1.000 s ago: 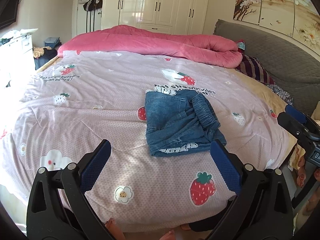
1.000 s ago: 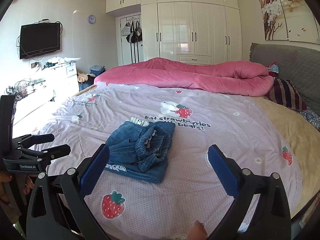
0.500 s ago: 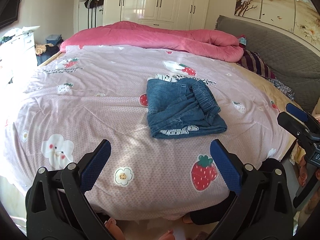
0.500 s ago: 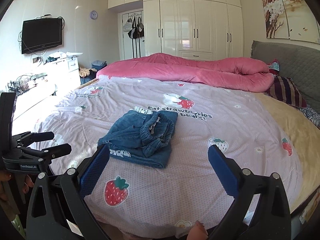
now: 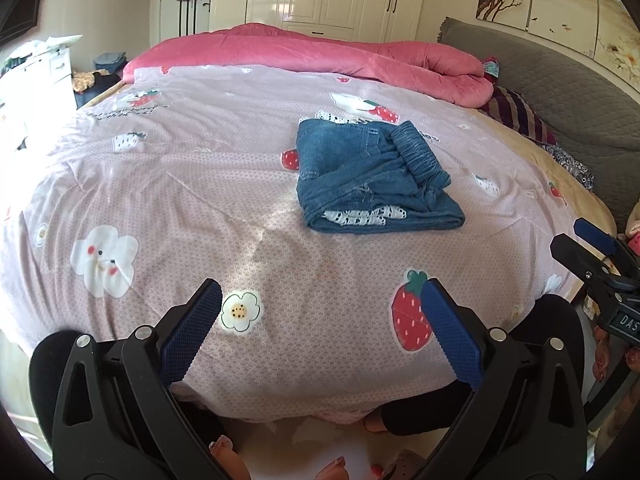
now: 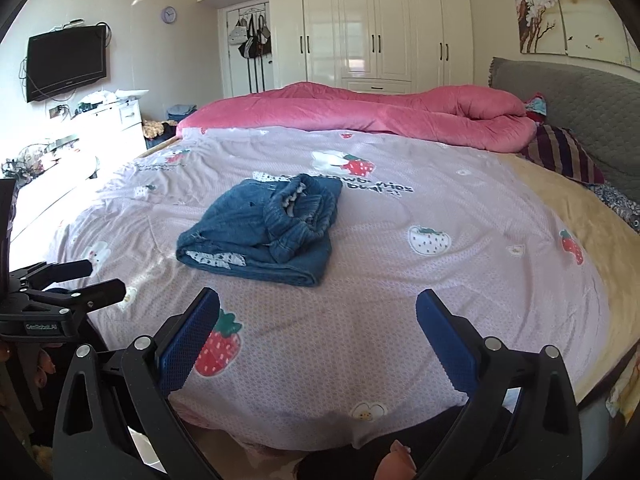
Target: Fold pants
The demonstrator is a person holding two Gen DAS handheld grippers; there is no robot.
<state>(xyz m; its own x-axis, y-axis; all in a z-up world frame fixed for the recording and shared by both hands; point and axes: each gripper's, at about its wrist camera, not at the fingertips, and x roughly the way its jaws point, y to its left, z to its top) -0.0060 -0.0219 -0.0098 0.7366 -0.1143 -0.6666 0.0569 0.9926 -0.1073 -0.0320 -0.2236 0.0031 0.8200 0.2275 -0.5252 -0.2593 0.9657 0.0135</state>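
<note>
A pair of blue denim pants (image 5: 372, 178) lies folded into a compact bundle in the middle of the bed, its elastic waistband on top and white lace trim showing at the near edge. In the right wrist view the same pants (image 6: 264, 228) sit left of centre. My left gripper (image 5: 320, 304) is open and empty, held back over the bed's near edge, well short of the pants. My right gripper (image 6: 318, 312) is likewise open and empty at the near edge. Each gripper shows at the side of the other's view.
The bed carries a pink strawberry-print cover (image 5: 160, 184), with a rolled pink duvet (image 5: 320, 56) at the far side and a striped pillow (image 5: 520, 116) by the grey headboard (image 5: 580, 100). White wardrobes (image 6: 380, 28) stand behind; a dresser (image 6: 108, 120) and TV (image 6: 66, 62) are at left. The person's feet show below.
Both grippers have drawn back from the bed and lowered, so the folded pants look farther off and the bed's near edge has come into view. The pants have not moved.
</note>
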